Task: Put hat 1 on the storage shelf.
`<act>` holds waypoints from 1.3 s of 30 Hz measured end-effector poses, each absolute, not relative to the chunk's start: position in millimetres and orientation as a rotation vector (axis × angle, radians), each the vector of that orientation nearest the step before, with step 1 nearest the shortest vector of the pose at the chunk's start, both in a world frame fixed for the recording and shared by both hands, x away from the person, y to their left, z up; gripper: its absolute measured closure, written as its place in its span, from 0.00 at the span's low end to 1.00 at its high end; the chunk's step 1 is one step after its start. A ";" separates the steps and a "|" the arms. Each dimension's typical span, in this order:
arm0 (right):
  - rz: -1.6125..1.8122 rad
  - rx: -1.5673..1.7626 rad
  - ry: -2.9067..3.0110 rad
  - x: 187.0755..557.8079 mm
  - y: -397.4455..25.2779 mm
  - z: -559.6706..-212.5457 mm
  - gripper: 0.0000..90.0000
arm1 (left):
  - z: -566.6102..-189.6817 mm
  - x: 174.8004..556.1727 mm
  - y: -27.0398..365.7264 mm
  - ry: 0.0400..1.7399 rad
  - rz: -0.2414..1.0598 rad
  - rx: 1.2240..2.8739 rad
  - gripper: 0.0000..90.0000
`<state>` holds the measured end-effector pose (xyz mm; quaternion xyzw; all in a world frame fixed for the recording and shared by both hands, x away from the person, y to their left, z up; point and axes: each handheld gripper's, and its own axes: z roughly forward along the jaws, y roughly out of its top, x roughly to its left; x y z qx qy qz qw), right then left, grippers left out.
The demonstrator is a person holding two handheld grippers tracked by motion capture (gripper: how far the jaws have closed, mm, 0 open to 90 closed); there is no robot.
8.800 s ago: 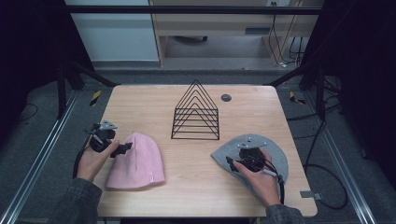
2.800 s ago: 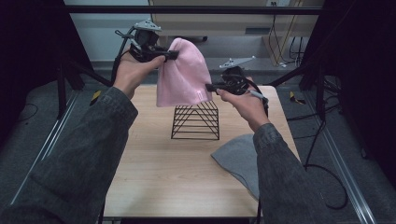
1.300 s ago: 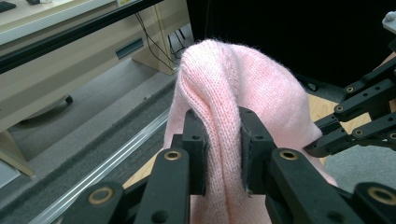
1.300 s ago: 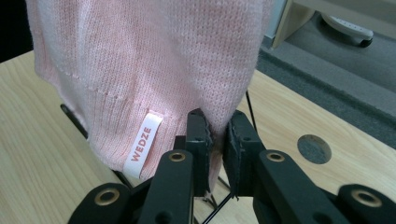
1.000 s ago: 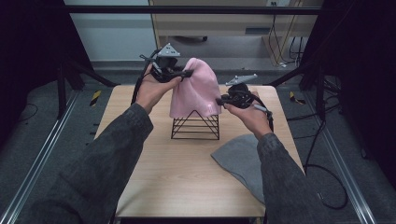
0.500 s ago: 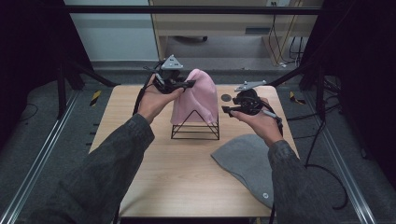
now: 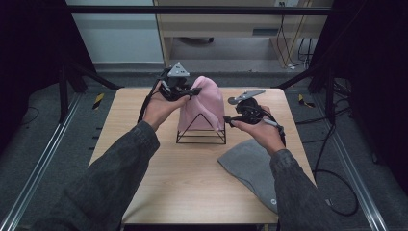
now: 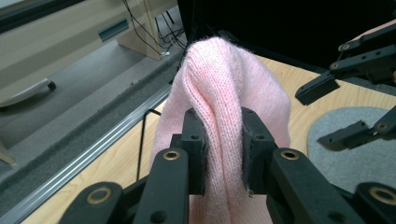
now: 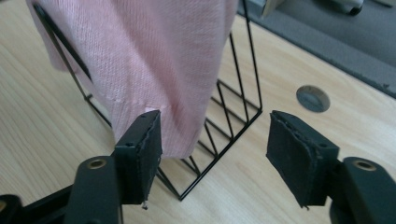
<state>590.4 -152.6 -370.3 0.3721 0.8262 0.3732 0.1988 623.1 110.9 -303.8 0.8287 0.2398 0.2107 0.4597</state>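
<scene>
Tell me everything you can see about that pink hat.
The pink hat is a soft knitted beanie with fine ribbing. It hangs draped over the black wire rack, covering its peak and falling down its sides, the rack's bars showing against the fabric. The left claw is shut on a bunched fold near the hat's top. The right claw is open beside the lower hem, one pad close against the fabric.

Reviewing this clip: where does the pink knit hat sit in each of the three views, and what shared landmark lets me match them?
High view: pink knit hat at table centre, draped over the black wire rack.
Left gripper view: hat centre frame, pinched between the left gripper jaws.
Right gripper view: hat upper left, hanging beside the open right gripper.
Shared landmark: the wire rack, seen in all three.
</scene>
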 end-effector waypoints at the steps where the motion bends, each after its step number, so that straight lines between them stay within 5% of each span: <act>1: 1.030 1.039 2.314 590.4 -150.7 -372.7 0.38 | -305.7 622.7 110.2 0.593 0.523 2.044 0.82; 30: 0.921 1.154 2.318 610.8 -123.3 -406.3 0.32 | -322.5 620.8 108.1 0.573 0.534 2.088 0.78; 39: 0.999 1.107 2.289 596.6 -136.7 -387.0 0.35 | -327.7 623.2 120.0 0.601 0.536 2.090 0.79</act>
